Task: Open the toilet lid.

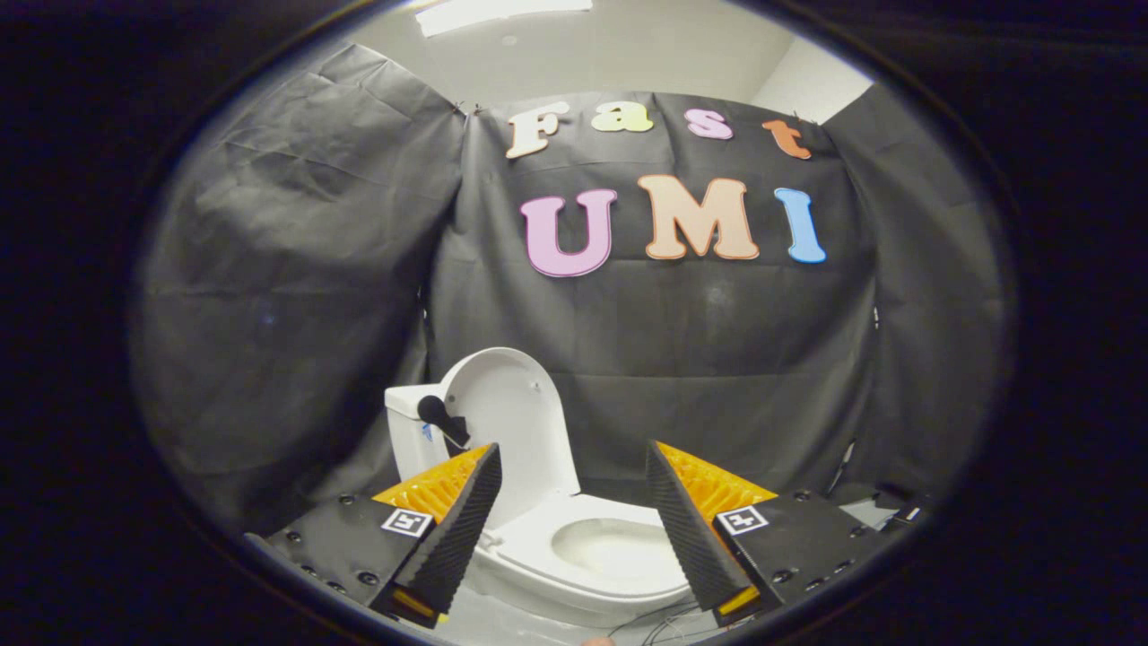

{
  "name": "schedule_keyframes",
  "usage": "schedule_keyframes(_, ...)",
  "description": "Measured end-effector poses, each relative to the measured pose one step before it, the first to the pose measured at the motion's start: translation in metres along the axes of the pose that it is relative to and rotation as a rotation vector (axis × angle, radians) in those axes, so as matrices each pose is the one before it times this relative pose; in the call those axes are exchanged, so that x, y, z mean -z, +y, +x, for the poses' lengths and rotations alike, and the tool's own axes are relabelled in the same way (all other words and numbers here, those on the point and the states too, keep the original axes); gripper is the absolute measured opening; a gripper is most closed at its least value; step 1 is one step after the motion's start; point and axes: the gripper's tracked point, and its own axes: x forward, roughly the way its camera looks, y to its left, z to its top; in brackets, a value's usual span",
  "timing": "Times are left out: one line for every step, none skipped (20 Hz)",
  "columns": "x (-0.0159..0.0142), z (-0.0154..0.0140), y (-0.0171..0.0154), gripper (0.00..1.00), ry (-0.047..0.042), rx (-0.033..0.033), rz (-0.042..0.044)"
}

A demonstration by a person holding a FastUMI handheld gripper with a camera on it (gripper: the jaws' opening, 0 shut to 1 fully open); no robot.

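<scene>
Toilet lid stands raised; tool spread, gripping nothing.

One toilet [574, 556] sits just ahead of the tool [574, 529], its bowl between the two fingers. Its one lid [511, 422] stands upright beyond the left finger, long axis near vertical, against the tank [408, 431]; the opening looks done.

My gripper [574, 498] sits spread wide with nothing between the fingers, and the toilet [574, 547] is just ahead and below them. The lid [511, 422] is up, leaning back against the tank [408, 431] behind it, off toward my left finger [457, 529]. The seat [619, 552] is down, between the fingers. Booth wall [717, 359] right behind it all.
</scene>
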Motion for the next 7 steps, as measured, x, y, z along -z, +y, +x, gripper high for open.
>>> schedule_keyframes(-0.00151, -0.00029, -0.00436, 0.99, -0.00116, 0.00344, -0.01136)
schedule_keyframes(-0.00036, 0.00050, -0.00287, 0.99, -0.00085, 0.00169, -0.01019)
schedule_keyframes(0.00185, 0.00016, -0.00287, 0.99, 0.00293, 0.00786, -0.00846)
schedule_keyframes(0.00333, 0.00017, -0.00348, 0.99, 0.00844, 0.00615, -0.00039)
schedule_keyframes(0.00183, 0.00027, -0.00140, 0.99, 0.00896, -0.00123, 0.00680)
schedule_keyframes(0.00105, -0.00061, -0.00150, 0.99, 0.00619, 0.00159, 0.00543)
schedule_keyframes(0.00069, -0.00142, -0.00392, 0.99, 0.00392, 0.00797, 0.00190)
